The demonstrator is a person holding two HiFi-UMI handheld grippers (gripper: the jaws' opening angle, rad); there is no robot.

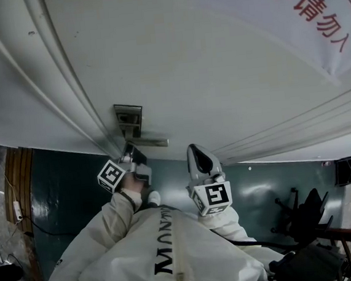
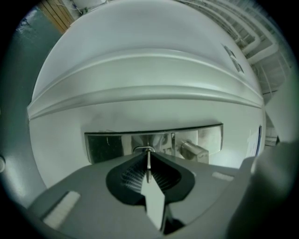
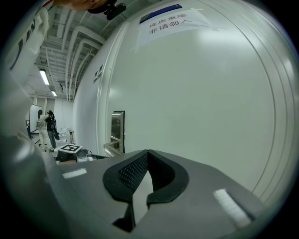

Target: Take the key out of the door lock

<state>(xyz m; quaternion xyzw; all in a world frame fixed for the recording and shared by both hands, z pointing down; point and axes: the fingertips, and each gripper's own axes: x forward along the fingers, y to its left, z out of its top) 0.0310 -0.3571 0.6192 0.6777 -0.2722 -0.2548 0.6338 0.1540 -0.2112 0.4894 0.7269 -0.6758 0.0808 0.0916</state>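
A thin metal key [image 2: 148,168] sticks out of the chrome lock plate [image 2: 107,147] on the white door [image 2: 140,79], seen edge-on in the left gripper view. My left gripper [image 2: 147,155] is shut on the key, its dark pads pressed to both sides. In the head view the left gripper [image 1: 130,152] reaches the door just below the lock plate [image 1: 128,118] and hides the key. The lever handle [image 1: 147,142] juts out beside it. My right gripper [image 1: 197,155] hangs to the right, short of the door, shut [image 3: 147,156] with nothing between its pads.
A white notice with red print [image 1: 317,12] hangs on the door at upper right. The floor is dark green [image 1: 63,197]; a black chair [image 1: 303,214] stands at lower right. Two people [image 3: 46,126] stand far off down the corridor. The handle stub [image 2: 194,150] sits right of the key.
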